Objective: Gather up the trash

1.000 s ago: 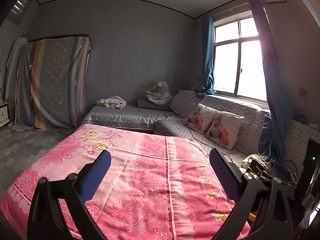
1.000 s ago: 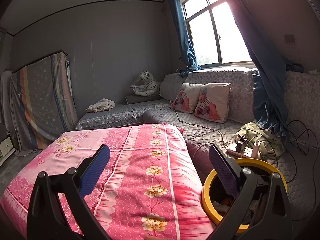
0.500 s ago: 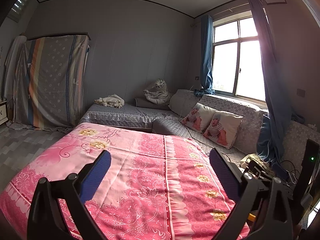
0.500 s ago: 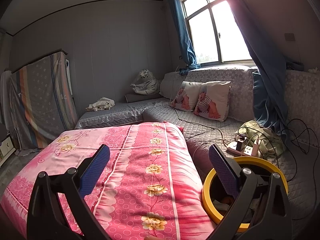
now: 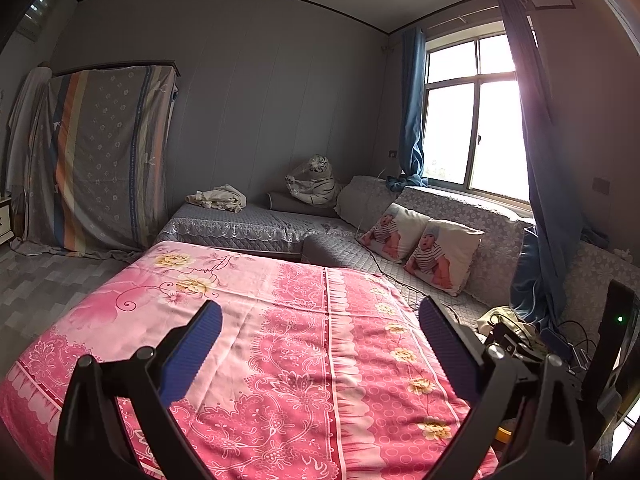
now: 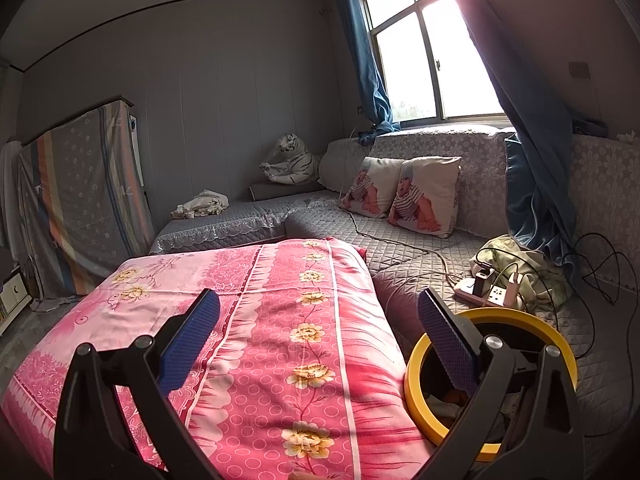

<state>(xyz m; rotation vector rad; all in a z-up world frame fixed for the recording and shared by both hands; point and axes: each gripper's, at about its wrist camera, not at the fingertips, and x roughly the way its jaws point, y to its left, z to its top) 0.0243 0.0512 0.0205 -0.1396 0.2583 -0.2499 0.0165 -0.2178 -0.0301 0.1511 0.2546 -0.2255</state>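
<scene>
A yellow-rimmed trash bin (image 6: 416, 376) stands at the lower right of the right wrist view, beside the pink floral table cover (image 6: 280, 320), with some scraps inside. My right gripper (image 6: 318, 340) is open and empty, its right finger in front of the bin's rim. My left gripper (image 5: 320, 350) is open and empty above the same pink cover (image 5: 280, 340). A sliver of the yellow bin (image 5: 502, 436) shows at the lower right of the left wrist view. No loose trash shows on the cover.
A grey quilted corner sofa (image 6: 400, 236) runs behind and right, with two baby-print pillows (image 6: 404, 196), a plush tiger (image 6: 290, 164) and crumpled cloth (image 6: 202, 204). A power strip (image 6: 486, 292) with cables lies on the sofa. A draped cabinet (image 5: 104, 160) stands at left.
The left wrist view has shifted slightly, with the room sliding a little down and left. The right wrist view is nearly unchanged. Both grippers stay open.
</scene>
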